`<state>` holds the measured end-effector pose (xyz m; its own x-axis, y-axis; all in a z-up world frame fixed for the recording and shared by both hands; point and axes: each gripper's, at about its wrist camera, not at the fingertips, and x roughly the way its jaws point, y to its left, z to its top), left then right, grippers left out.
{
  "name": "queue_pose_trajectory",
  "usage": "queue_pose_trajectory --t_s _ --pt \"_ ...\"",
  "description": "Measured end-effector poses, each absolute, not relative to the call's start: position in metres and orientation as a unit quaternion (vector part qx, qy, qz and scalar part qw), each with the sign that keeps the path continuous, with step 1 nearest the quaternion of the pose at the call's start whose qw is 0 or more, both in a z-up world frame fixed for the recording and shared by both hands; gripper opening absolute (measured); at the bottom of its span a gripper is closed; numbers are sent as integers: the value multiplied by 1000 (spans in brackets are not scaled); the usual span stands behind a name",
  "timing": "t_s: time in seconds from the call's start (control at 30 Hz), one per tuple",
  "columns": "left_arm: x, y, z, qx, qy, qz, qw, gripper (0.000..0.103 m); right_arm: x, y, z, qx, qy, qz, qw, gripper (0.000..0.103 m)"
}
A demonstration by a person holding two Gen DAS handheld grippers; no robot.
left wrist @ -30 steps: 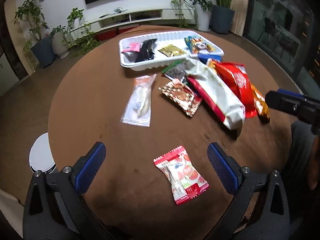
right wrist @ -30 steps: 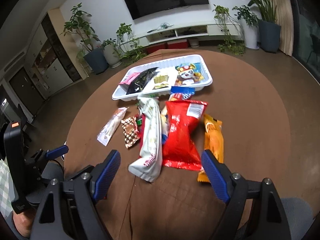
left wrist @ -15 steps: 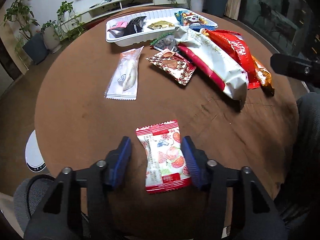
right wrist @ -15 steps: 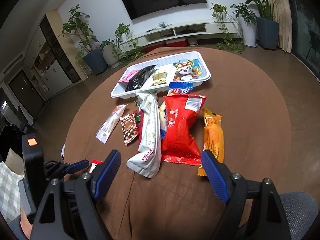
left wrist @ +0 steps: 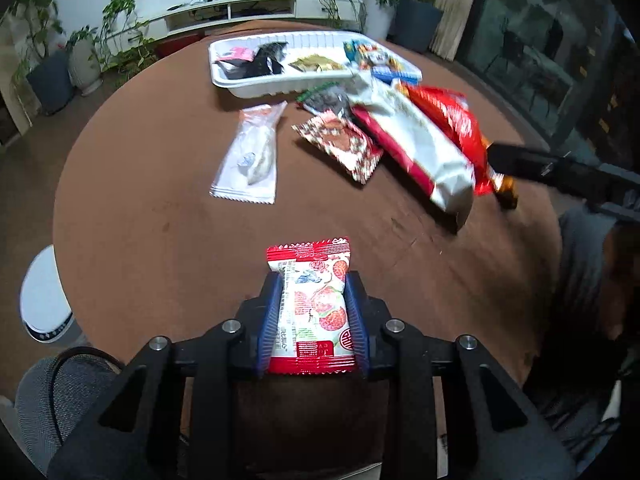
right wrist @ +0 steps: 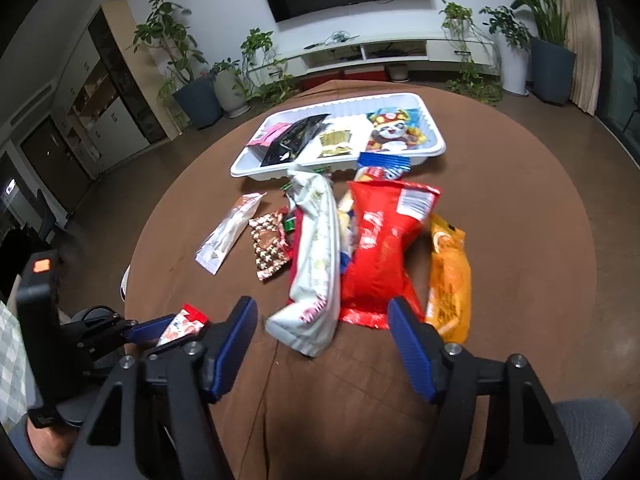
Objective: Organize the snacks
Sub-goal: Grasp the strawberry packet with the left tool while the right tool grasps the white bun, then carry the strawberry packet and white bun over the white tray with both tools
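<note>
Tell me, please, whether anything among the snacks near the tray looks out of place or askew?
Yes. A blue-striped packet straddles the white tray's near rim, half in, half out. In front of it, the white bag and red bag lie heaped over smaller packets rather than flat on the table.

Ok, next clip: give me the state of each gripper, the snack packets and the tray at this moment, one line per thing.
Left gripper: shut on the strawberry packet.
Strawberry packet: clamped between the pads, sealed.
Right gripper: open, holding nothing.
White tray: partly filled with small packets.
Red bag: lying flat on the table, outside the tray.
Orange packet: lying beside the red bag.
</note>
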<state>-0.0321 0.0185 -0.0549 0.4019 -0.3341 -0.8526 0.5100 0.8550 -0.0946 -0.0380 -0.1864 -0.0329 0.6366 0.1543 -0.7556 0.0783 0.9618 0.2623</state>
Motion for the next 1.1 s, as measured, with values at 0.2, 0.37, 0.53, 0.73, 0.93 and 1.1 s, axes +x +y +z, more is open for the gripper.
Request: queue_pose_trajectory --t_s 0.2,0.37,0.53,0.73,0.93,1.1 --pt "-21 28 -49 61 479 -258 837 30 -6 -178 -49 144 461 43 875 61" --pt "-17 34 -52 41 482 -260 836 30 13 -178 -64 146 496 40 855 59" --pt "-13 37 -54 36 480 -261 837 30 27 -174 -72 133 522 39 842 51" --pt "-11 43 -55 27 483 -257 837 30 27 -169 -78 116 534 47 836 30" --pt "-9 43 -53 22 480 -256 839 30 19 -167 -72 128 519 58 843 26" --pt "-7 41 -48 18 477 -258 840 30 11 -168 -57 142 500 66 852 24"
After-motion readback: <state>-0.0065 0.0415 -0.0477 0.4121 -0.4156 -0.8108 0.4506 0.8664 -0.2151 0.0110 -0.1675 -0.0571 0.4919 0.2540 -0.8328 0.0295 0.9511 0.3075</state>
